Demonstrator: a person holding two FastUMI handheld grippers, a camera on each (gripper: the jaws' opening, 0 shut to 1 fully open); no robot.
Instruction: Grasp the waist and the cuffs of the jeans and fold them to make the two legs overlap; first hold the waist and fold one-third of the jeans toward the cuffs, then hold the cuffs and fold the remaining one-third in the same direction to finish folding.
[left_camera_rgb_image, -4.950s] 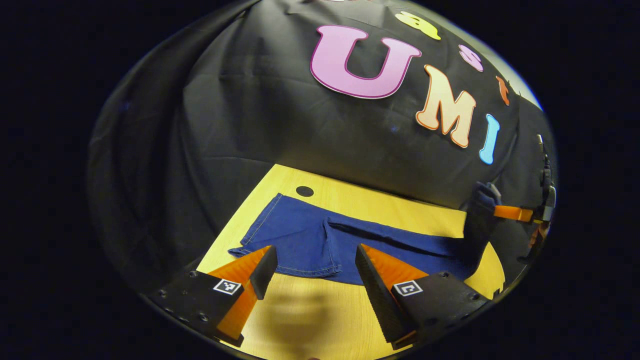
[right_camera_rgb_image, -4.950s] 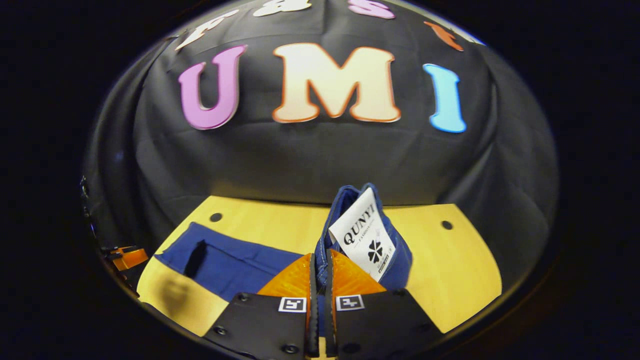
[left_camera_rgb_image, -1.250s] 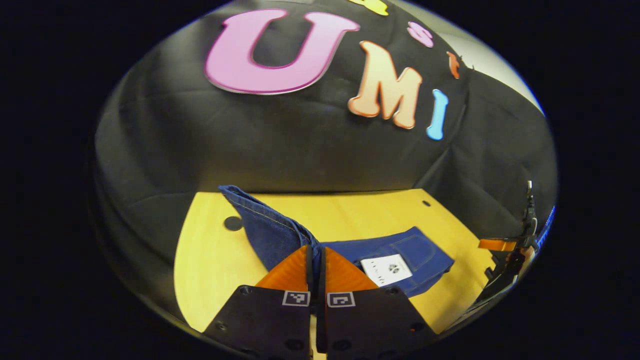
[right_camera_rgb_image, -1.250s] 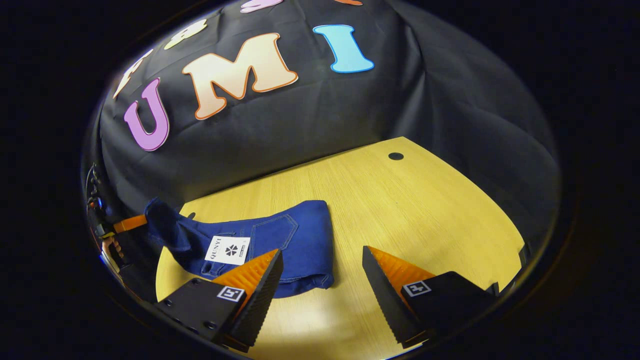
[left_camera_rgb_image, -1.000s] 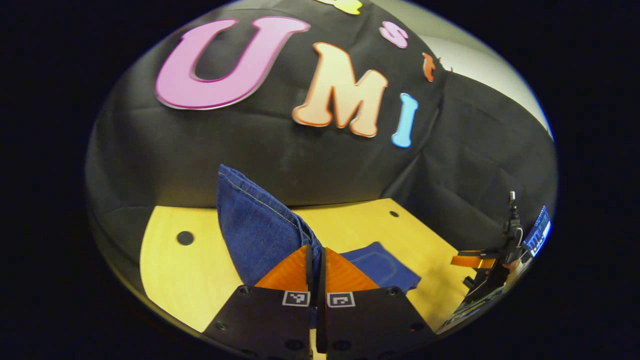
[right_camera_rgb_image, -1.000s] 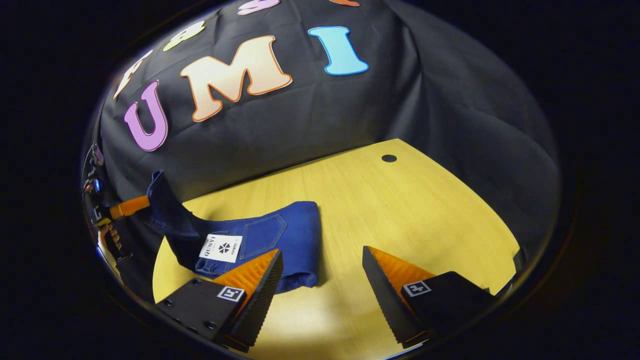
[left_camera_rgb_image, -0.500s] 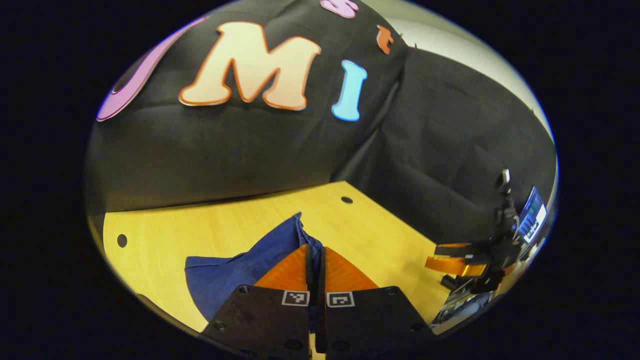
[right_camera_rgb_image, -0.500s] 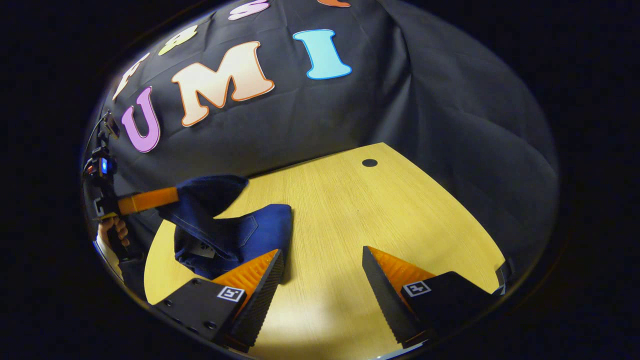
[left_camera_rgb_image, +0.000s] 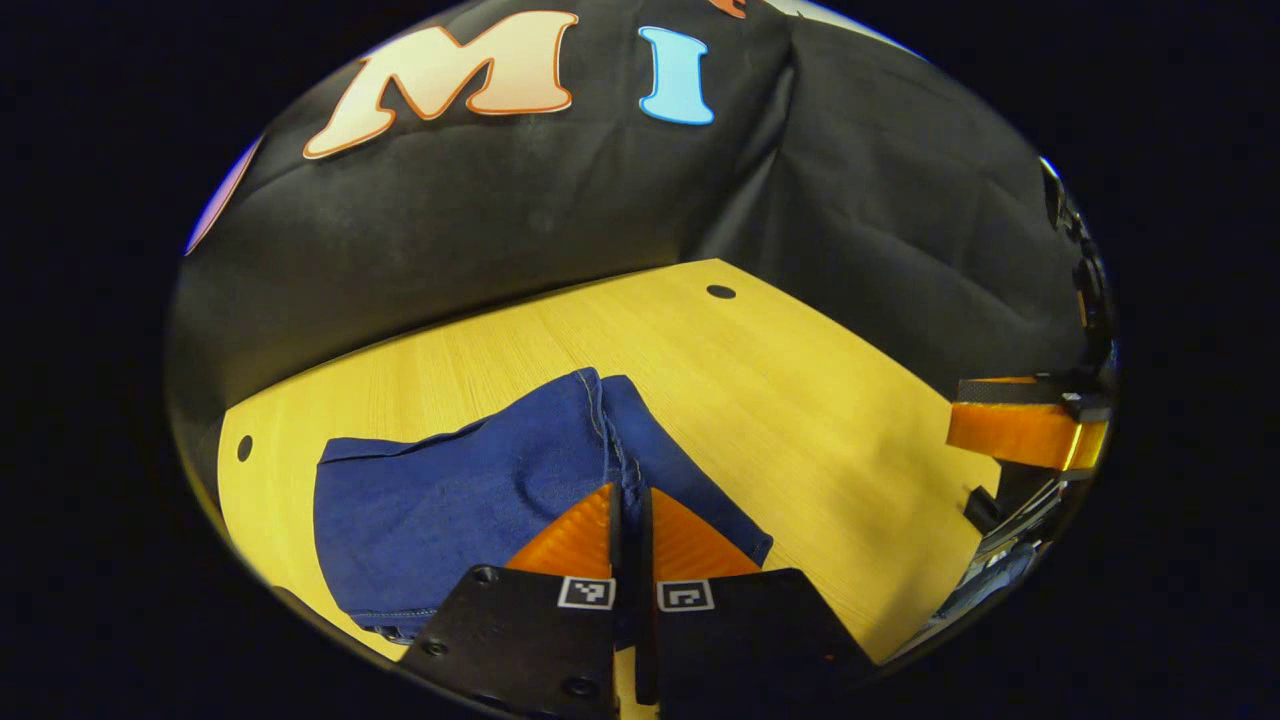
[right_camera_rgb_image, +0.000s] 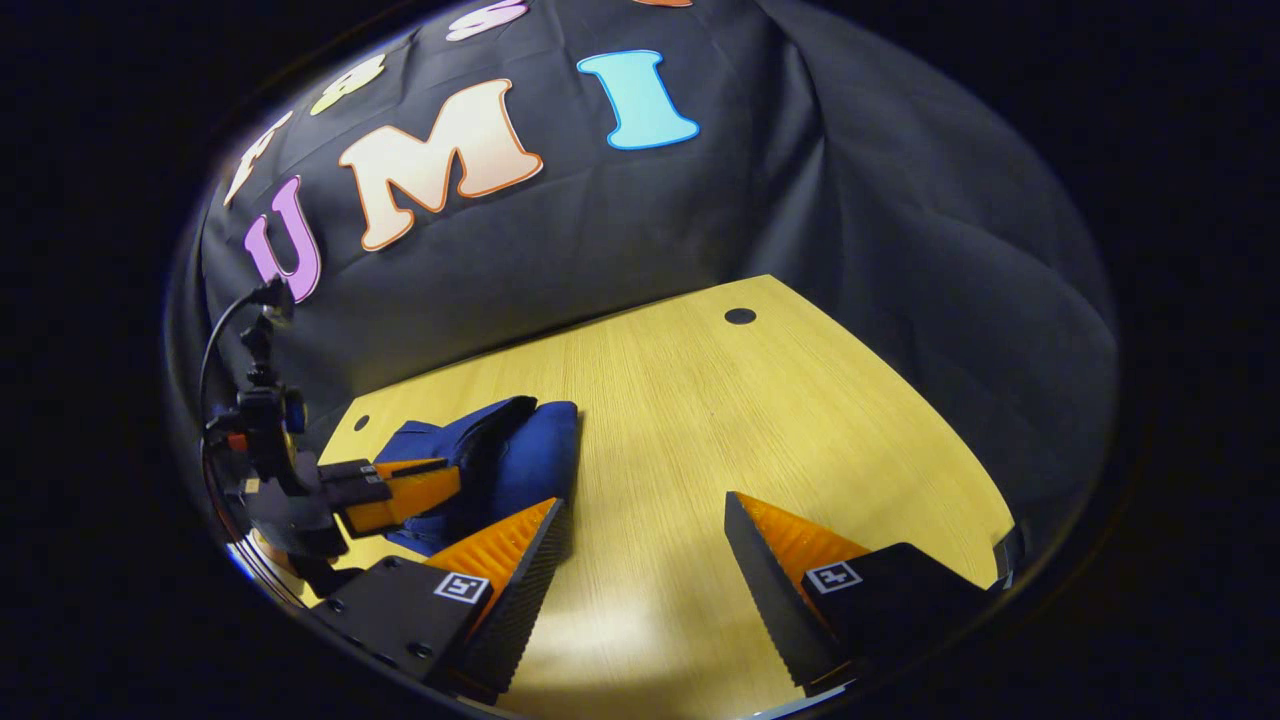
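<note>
The blue jeans (left_camera_rgb_image: 470, 500) lie folded into a compact bundle on the yellow wooden table (left_camera_rgb_image: 760, 370). My left gripper (left_camera_rgb_image: 630, 505) is shut on the cuff end of the jeans, low over the top of the bundle. In the right gripper view the same jeans (right_camera_rgb_image: 520, 450) sit at the left, with the left gripper (right_camera_rgb_image: 400, 495) on them. My right gripper (right_camera_rgb_image: 645, 535) stands open above bare table to the right of the bundle, with nothing between its fingers. It also appears at the right edge of the left gripper view, right gripper (left_camera_rgb_image: 1020, 430).
The table has small dark holes near its corners (right_camera_rgb_image: 740, 316) (left_camera_rgb_image: 244, 448). The black cloth wall (right_camera_rgb_image: 700, 220) closes in the back and right side. Bare tabletop stretches to the right of the jeans.
My left gripper carried the cuff end rightward over the folded waist part and lowered it onto the bundle, covering the white label. The right gripper stayed open and barely moved.
</note>
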